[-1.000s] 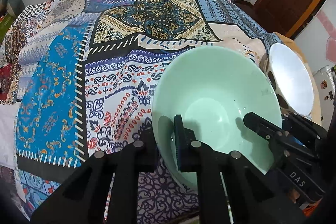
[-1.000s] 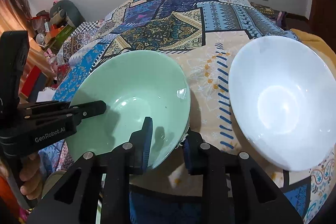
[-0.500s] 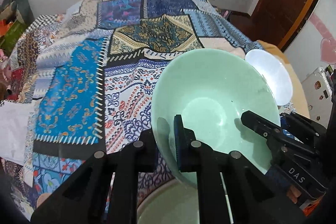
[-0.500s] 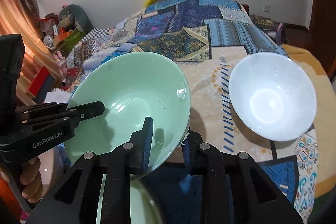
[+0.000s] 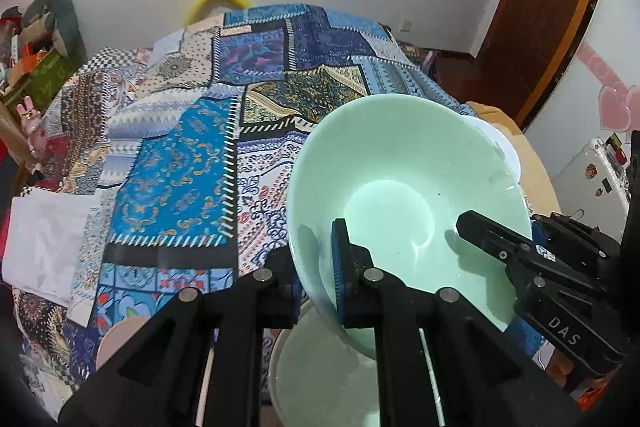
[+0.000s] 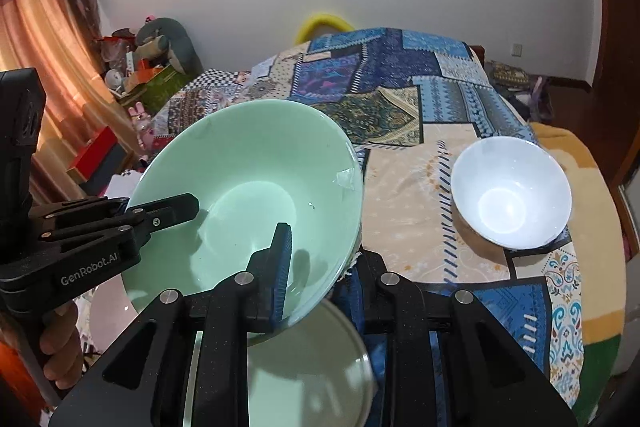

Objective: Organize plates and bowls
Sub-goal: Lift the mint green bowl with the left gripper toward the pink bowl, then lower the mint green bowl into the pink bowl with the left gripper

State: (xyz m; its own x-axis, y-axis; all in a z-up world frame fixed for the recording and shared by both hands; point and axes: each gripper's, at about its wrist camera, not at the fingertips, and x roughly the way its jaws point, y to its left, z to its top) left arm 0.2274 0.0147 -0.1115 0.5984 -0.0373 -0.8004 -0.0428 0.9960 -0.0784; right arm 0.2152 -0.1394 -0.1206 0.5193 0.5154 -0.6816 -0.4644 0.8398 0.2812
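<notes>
At the far left of the right wrist view, a person's hand (image 6: 60,343) is gripping the handle of the left gripper (image 5: 316,267). Its tongs are pinching the near-left rim of the green bowl (image 5: 404,203), one finger (image 5: 344,267) inside the bowl and the other outside, closed down to the wall's thickness. The bowl is hanging tilted in the air above the patchwork bedspread (image 5: 176,163), its opening facing the cameras. Directly under it, a second pale green dish (image 6: 308,367) is lying, only partly showing between the gripper frames. Moving right, the right gripper (image 6: 320,259) is clamping the bowl's opposite rim in the same way, one padded finger (image 6: 280,259) pressing the inner wall and its partner sitting outside, so both tongs are sharing the one bowl. Further right, a white bowl (image 6: 512,193) is sitting upright on the beige part of the bedspread, well apart from the green bowl.
</notes>
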